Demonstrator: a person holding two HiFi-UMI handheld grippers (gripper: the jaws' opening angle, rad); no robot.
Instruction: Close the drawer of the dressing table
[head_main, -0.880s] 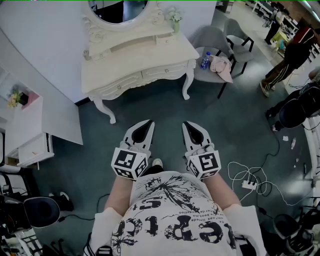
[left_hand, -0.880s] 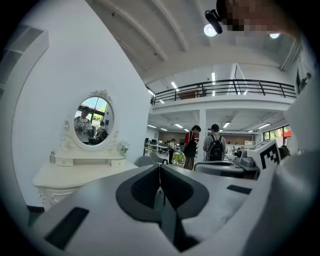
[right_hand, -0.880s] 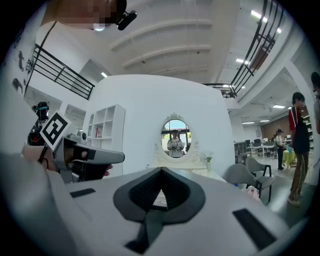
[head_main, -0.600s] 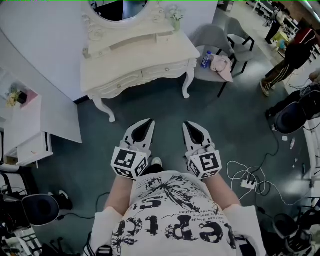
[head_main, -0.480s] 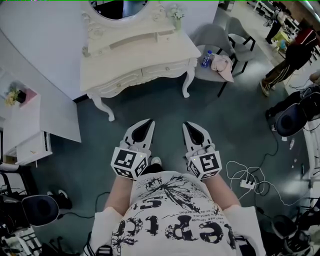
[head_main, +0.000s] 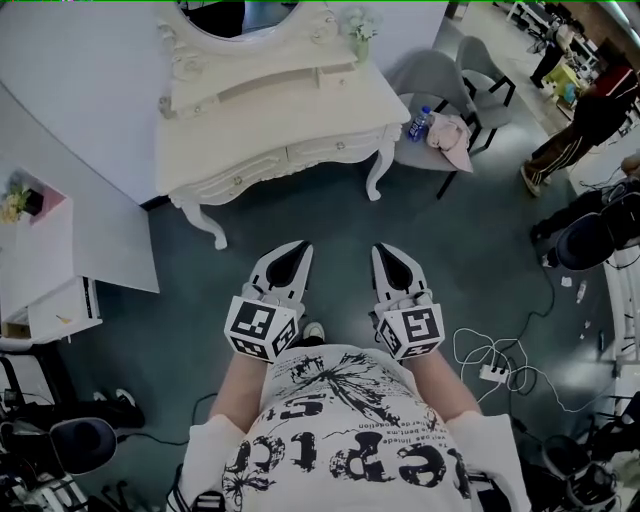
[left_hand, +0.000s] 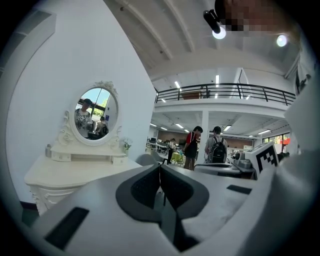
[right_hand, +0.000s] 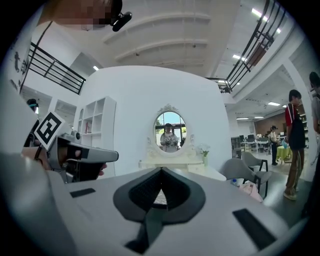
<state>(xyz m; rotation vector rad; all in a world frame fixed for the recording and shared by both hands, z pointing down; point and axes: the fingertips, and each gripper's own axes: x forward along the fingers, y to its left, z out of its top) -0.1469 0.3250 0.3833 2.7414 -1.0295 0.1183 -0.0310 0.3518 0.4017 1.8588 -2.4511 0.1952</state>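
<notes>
Dressing table (head_main: 280, 105) slightly nearer, cream, carved, curvy-legged, oval mirror (head_main: 238, 14)

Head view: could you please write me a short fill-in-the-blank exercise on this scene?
1. The left gripper and right gripper are both ____ and empty.
2. In the head view, the chair stands to the ____ of the table.
3. The bottle sits on the chair beside a ____ cloth.
Missing words: shut; right; pink
</notes>
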